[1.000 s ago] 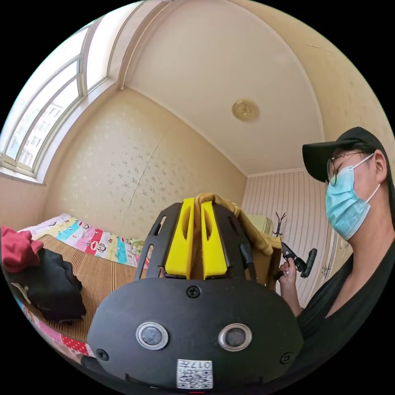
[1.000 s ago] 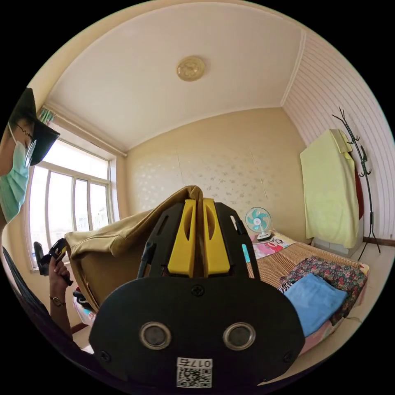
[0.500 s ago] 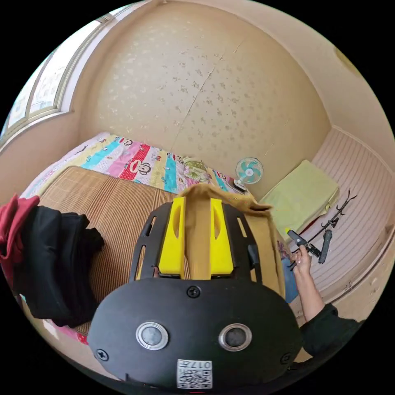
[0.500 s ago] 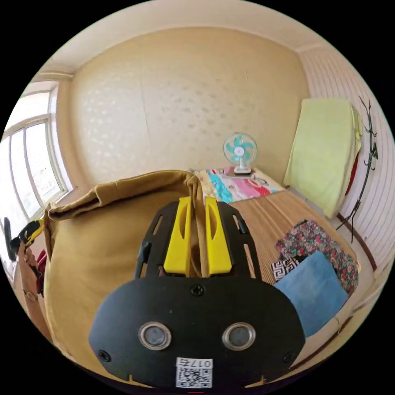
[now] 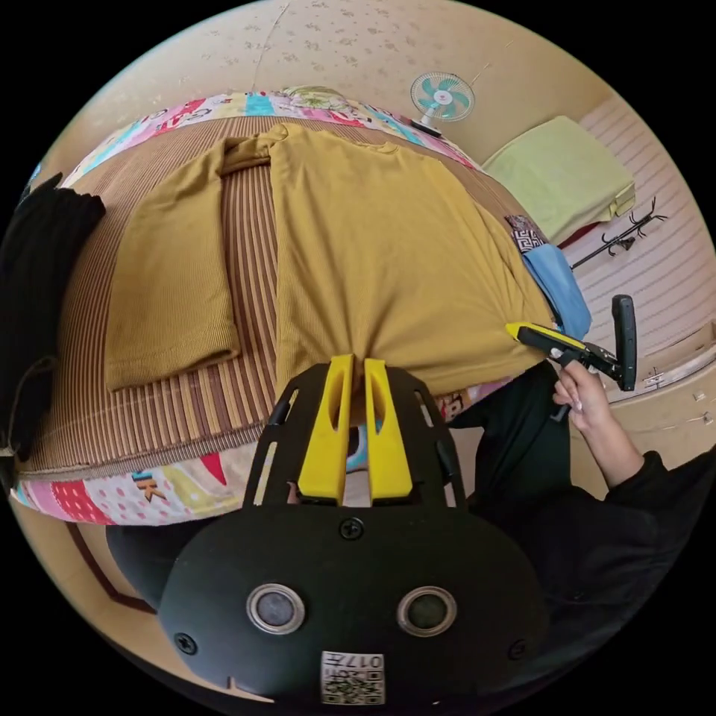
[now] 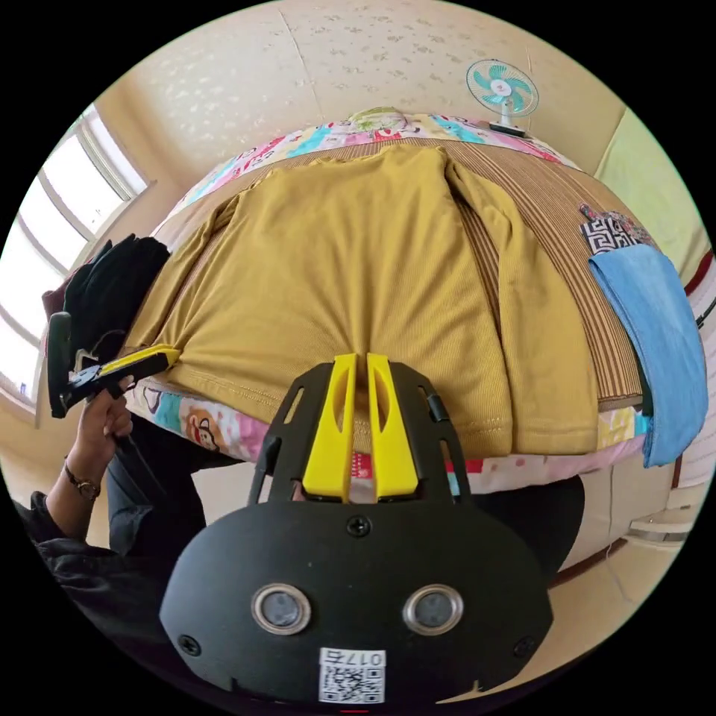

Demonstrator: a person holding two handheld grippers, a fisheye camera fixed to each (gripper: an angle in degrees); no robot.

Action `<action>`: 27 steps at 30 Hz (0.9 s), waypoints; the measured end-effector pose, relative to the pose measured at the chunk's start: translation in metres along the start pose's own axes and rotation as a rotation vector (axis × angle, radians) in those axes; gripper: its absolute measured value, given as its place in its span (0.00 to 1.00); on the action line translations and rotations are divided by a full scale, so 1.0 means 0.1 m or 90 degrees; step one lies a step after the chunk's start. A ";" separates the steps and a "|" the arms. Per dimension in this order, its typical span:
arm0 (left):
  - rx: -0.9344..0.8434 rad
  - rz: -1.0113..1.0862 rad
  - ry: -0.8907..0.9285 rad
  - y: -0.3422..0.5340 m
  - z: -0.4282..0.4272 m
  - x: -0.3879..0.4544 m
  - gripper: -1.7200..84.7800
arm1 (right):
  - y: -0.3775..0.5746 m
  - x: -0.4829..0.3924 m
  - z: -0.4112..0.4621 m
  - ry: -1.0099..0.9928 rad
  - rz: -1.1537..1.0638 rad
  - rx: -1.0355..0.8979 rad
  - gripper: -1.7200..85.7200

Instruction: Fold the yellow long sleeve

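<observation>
- Bright, even daylight in both views, sharp at centre.
- Overexposed window [image 6: 52,246] at nine o'clock in right gripper view; soft shadow under bed [image 5: 149,440] edge.
- Strong fisheye bending toward black circular rim; slight softness near edges.

The yellow long sleeve [image 5: 373,246] hem hides each gripper's fingers at their tips, so the grip is unclear.

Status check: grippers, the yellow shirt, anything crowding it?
Left gripper and right gripper shut on yellow shirt hem. Shirt flat on bed mat. Black clothes and blue cloth flank it.
</observation>
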State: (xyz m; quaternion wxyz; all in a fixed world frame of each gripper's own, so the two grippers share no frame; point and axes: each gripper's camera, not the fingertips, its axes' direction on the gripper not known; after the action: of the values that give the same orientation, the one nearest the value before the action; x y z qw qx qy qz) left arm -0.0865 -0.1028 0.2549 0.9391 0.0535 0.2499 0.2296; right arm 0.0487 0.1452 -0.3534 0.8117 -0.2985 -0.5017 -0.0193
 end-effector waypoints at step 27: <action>0.013 -0.111 0.081 0.74 -1.18 -0.41 0.01 | 0.23 4.61 -3.55 -0.141 0.617 0.438 0.07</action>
State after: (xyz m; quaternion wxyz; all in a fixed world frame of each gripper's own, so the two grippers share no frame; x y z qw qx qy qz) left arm -0.2062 -0.0572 0.1862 0.9372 0.0265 0.3149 0.1473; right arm 0.5694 0.1092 -0.0966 0.7208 -0.2138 -0.3676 0.5474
